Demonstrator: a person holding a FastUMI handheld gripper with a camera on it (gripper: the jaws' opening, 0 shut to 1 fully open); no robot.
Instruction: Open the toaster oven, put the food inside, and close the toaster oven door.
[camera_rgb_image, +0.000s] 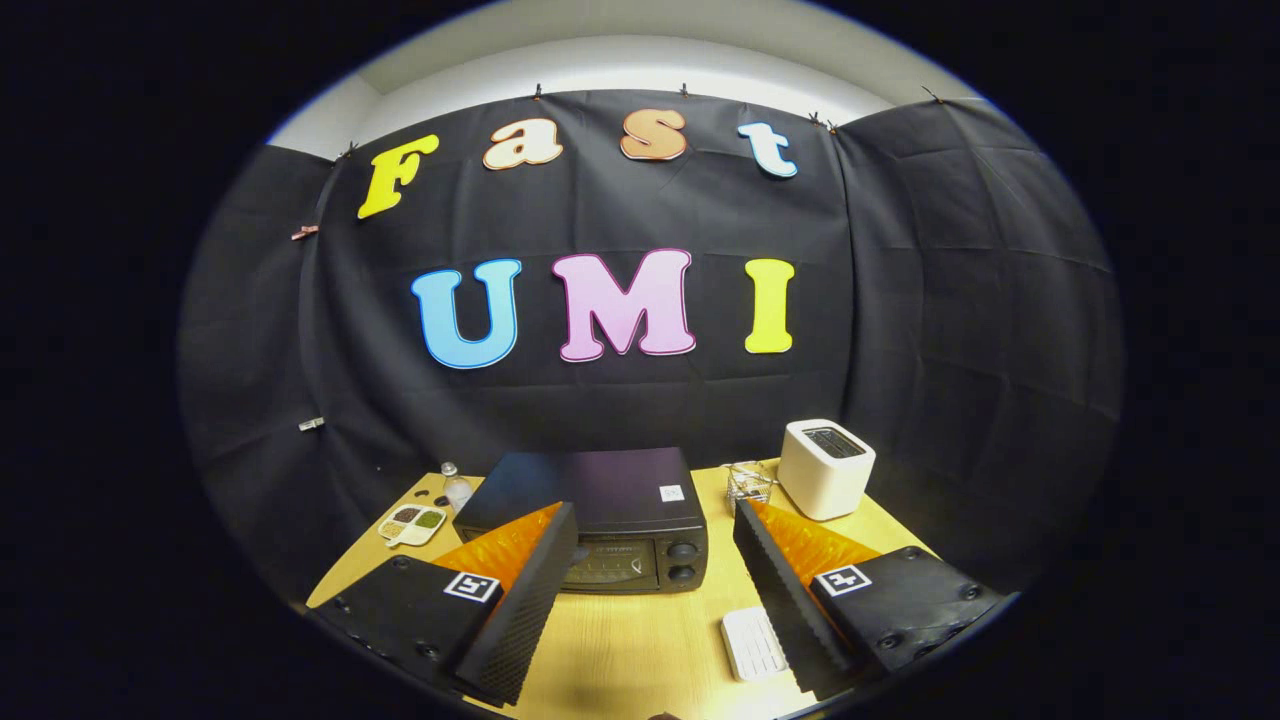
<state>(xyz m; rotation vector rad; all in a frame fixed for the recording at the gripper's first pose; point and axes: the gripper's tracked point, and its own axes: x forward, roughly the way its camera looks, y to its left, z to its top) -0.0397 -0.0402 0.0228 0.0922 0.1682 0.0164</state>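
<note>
Now, gripper view: every line below comes from the fisheye camera riding on the gripper.
Gripper (650, 600): spread wide, fingers well apart, holding nothing; bare table shows in the gap.
Fingers (525, 600): black ribbed pads with orange backing, each block carrying a square black-and-white marker.
Toaster oven (600, 520): just ahead of the fingers, centred beyond the gap between them; the left finger overlaps its front left corner.
Toaster oven look: black, boxy, flat top with a small white sticker; door shut, two round knobs stacked at the right of the front.
Table (620, 650): light wood, carrying everything.
White toaster (825, 468): beyond the right finger, right of the oven.
Wire basket (748, 484): between oven and white toaster.
White tray (752, 645): flat on the table, touching the right finger's inner edge in view.
Sectioned dish (412, 523): left of the oven; contents too small to tell.
Small bottle (456, 486): just behind that dish.
</note>
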